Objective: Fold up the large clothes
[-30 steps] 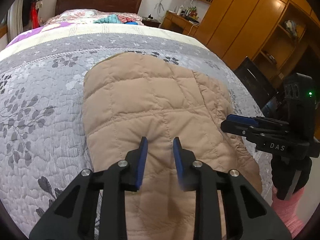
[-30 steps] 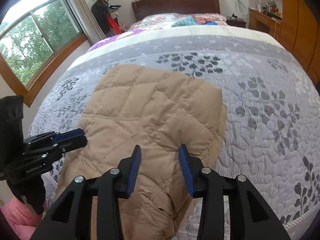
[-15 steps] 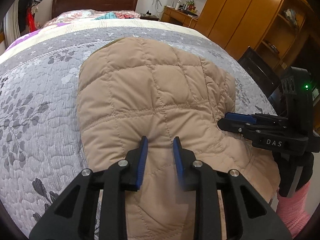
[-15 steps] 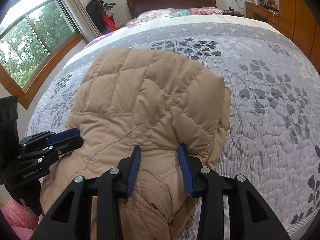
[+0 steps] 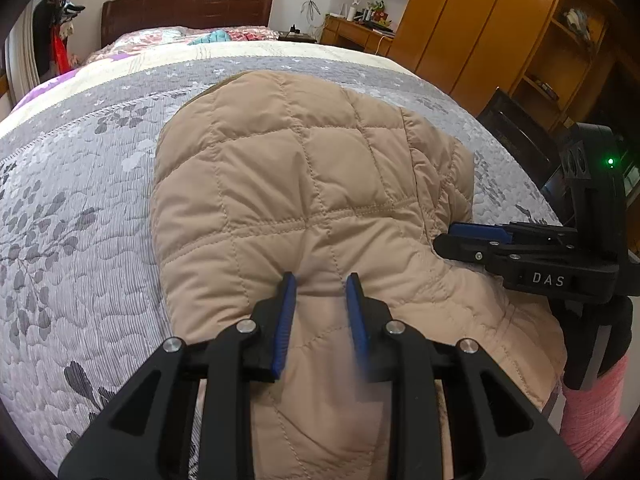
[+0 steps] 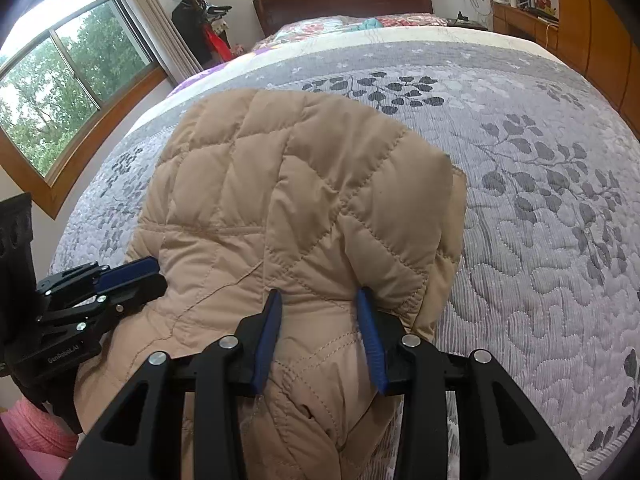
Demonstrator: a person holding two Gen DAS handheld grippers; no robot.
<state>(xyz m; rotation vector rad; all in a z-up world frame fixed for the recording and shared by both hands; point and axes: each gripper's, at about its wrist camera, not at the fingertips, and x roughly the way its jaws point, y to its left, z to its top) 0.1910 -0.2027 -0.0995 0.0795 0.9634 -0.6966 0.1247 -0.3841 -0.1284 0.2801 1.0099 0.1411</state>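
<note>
A tan quilted jacket [image 5: 304, 184] lies folded on the grey floral bedspread [image 5: 76, 216]; it also shows in the right wrist view [image 6: 288, 184]. My left gripper [image 5: 321, 280] is open, its blue pads pressing into the jacket's near fold. My right gripper [image 6: 318, 298] is open too, its pads against the jacket's near right part. The right gripper shows at the jacket's right edge in the left wrist view [image 5: 472, 236]. The left gripper shows at the jacket's left edge in the right wrist view [image 6: 132, 272].
The bedspread in the right wrist view [image 6: 540, 200] stretches far right. A dark headboard [image 5: 188, 4] and pillows lie at the far end. Wooden wardrobes [image 5: 480, 28] and a desk stand right of the bed. A window [image 6: 60, 92] is on the left wall.
Both grippers have moved forward and down onto the jacket, pushing its near part so the fabric bunches up. The jacket now fills more of both views. Jaws stayed open.
</note>
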